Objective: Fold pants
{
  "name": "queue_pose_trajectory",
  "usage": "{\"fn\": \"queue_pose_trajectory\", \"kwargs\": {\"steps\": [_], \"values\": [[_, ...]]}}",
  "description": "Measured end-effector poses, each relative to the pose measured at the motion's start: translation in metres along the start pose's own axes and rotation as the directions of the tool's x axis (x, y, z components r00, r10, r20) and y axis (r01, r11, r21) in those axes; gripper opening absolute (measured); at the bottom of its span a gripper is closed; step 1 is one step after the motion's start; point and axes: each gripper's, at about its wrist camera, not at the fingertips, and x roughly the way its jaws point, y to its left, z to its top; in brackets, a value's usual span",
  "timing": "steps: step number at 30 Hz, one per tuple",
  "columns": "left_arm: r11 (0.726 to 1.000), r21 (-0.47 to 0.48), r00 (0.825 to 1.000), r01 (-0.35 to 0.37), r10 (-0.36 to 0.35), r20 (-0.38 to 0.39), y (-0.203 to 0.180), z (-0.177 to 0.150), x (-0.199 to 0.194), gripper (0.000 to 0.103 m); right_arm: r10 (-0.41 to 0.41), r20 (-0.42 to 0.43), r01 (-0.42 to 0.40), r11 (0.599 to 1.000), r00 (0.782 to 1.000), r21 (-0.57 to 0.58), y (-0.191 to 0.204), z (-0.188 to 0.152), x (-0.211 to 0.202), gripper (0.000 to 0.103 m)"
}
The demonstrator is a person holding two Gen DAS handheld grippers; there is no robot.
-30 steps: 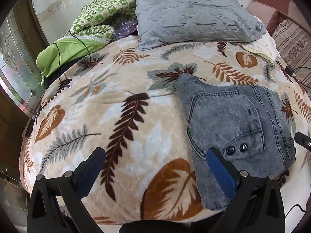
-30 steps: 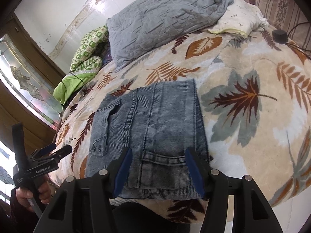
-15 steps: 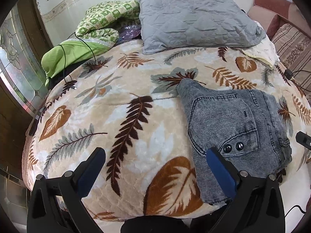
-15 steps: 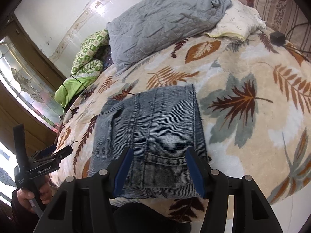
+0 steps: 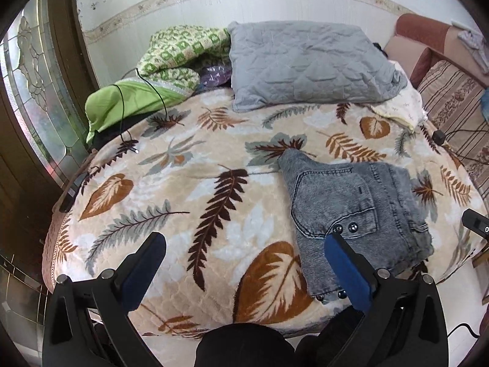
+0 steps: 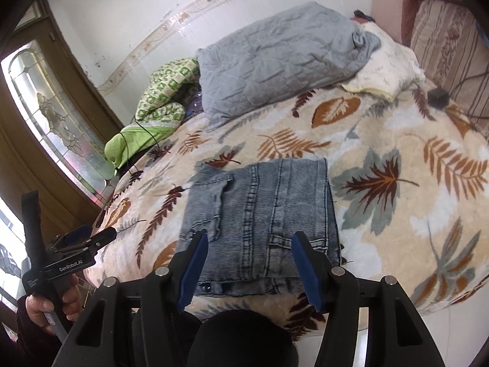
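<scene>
— Faded grey denim on the folded pants (image 5: 351,202), ribbed weave, shiny metal snaps?
— Yes. Plush, fuzzy leaf-print blanket (image 5: 189,202) beneath; quilted matt cloth on the far grey pillow (image 5: 305,64).
— Gripper pads (image 6: 192,267)?
— Matt blue, on black plastic.

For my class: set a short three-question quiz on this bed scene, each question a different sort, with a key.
1. True or false: the left hand-held gripper grips the folded jeans.
2. Which lies at the head of the leaf-print blanket? A grey pillow B laptop C basket
3. Fill in: both hand-held grippers, including the right hand-held gripper, are ____.

Key: 1 false; 2 A; 3 open.
</scene>
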Motion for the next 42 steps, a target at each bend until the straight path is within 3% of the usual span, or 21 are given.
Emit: {"fn": "queue_pose_trajectory", "kwargs": {"steps": [4, 6, 12, 32, 42], "values": [[1.000, 0.000, 0.999, 0.003, -0.003, 0.032, 0.003, -0.002, -0.017, 0.103, -0.002, 0.019, 0.002, 1.000, 1.000, -0.024, 0.010, -0.001, -0.014, 0.062], [1.000, 0.000, 0.999, 0.002, -0.002, 0.042, 0.004, -0.003, -0.021, 0.103, -0.004, 0.029, 0.005, 0.999, 1.000, -0.033, 0.014, -0.003, -0.018, 0.067], [1.000, -0.002, 1.000, 0.004, -0.004, 0.031, 0.005, -0.004, -0.014, 0.103, -0.010, 0.012, 0.011, 0.999, 1.000, -0.053, 0.018, -0.007, -0.013, 0.067], [1.000, 0.027, 0.991, 0.005, -0.002, -0.131, -0.013, 0.002, 0.081, 0.103, -0.021, -0.124, 0.031, 0.996, 0.992, 0.078, -0.044, -0.006, 0.069, 0.067], [0.994, 0.036, 0.983, 0.104, -0.097, -0.159, -0.030, 0.015, 0.125, 0.103, 0.028, -0.147, -0.001, 0.984, 0.989, 0.180, -0.085, 0.011, 0.099, 0.070]]}}
